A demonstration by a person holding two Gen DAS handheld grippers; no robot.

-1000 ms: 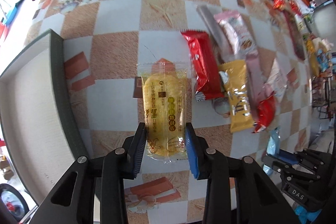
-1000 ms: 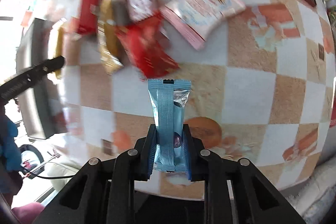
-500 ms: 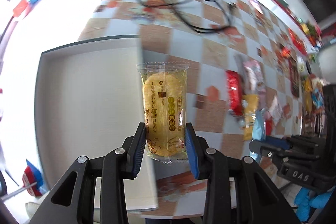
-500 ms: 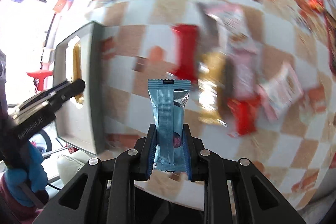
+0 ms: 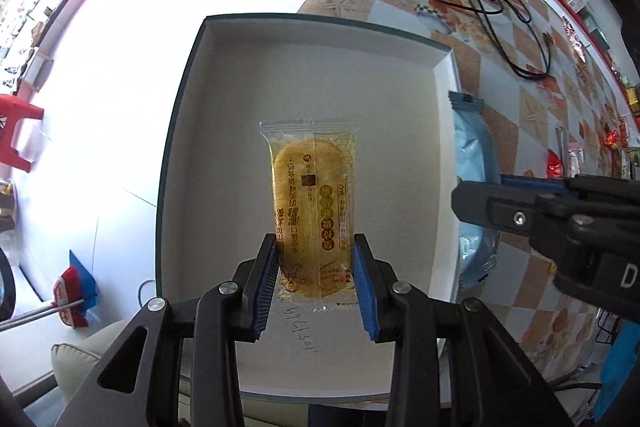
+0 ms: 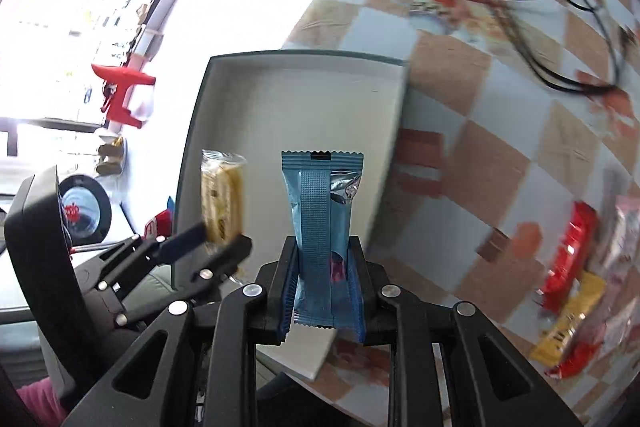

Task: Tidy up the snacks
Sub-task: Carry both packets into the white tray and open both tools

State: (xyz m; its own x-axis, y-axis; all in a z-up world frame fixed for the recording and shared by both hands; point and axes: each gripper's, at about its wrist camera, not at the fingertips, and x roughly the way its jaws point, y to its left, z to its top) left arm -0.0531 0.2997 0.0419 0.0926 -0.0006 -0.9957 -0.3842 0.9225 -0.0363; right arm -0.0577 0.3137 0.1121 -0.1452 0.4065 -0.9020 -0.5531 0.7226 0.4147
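Left claw (image 5: pixel 315 281) pinches yellow cracker pack (image 5: pixel 311 215) by its long edges, hanging over box (image 5: pixel 188 75) at counter (image 5: pixel 516 131) edge, ready to drop | right claw (image 6: pixel 323 285) clamped on blue wrapper (image 6: pixel 320 227), above box's counter-side wall, queued beside | remaining snacks (image 6: pixel 568 267) wait farther along counter.

A clear wrapper printed in gold and brown (image 5: pixel 313 211) is seen over a white tray with a dark green rim (image 5: pixel 182 115). A light blue packet (image 6: pixel 320 223) shows a ribbed seam. The worktop (image 5: pixel 516 131) is chequered in tan, white and orange. Blue pads line the black left tool (image 5: pixel 316 283) and the black right tool (image 6: pixel 323 291).
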